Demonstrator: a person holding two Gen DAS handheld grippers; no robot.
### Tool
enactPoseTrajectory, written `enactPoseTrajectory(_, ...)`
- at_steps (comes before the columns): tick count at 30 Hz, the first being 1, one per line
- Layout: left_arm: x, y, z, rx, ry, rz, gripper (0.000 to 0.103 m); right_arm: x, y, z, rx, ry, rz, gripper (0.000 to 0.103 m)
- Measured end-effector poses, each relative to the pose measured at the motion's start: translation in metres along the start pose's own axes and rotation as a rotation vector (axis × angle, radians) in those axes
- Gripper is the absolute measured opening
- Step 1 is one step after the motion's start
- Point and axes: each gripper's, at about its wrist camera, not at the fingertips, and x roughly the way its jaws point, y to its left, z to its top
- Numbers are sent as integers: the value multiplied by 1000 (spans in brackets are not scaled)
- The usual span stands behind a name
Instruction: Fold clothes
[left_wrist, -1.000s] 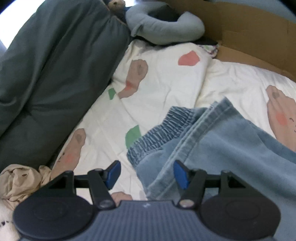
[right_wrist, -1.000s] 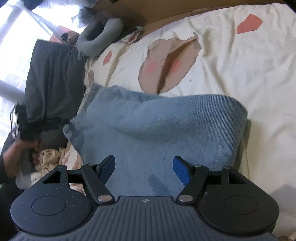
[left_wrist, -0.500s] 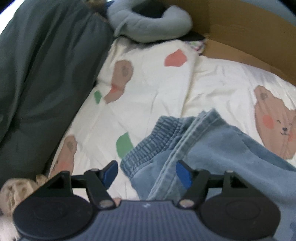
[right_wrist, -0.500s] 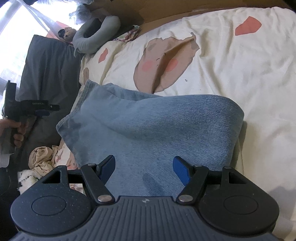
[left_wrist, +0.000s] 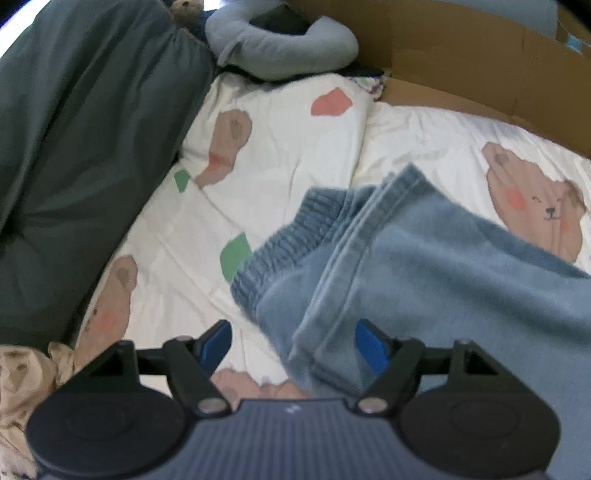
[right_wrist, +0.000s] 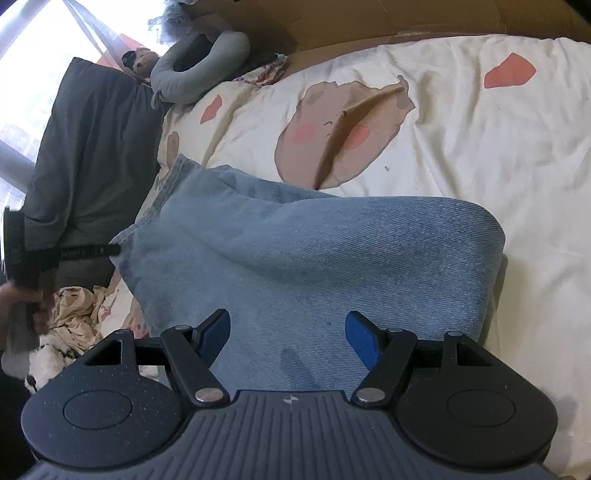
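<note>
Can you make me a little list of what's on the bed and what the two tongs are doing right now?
Clothes: blue jeans, folded over, stretchy waistband showing
Bed cover: white sheet with bear pictures
Left tongs: open, jaws just widened, over the jeans' edge, pads not pressing on the denim
Right tongs: open, above the folded jeans, holding nothing
Beside the bed cover: dark grey cushion, grey curved pillow, brown cardboard
Other cloth: crumpled beige garment at the near left
</note>
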Motion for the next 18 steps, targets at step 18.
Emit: enactPoseTrajectory(18, 11, 28, -41, -208, -54, -94, 79, 33, 54, 38, -206, 14, -11, 74)
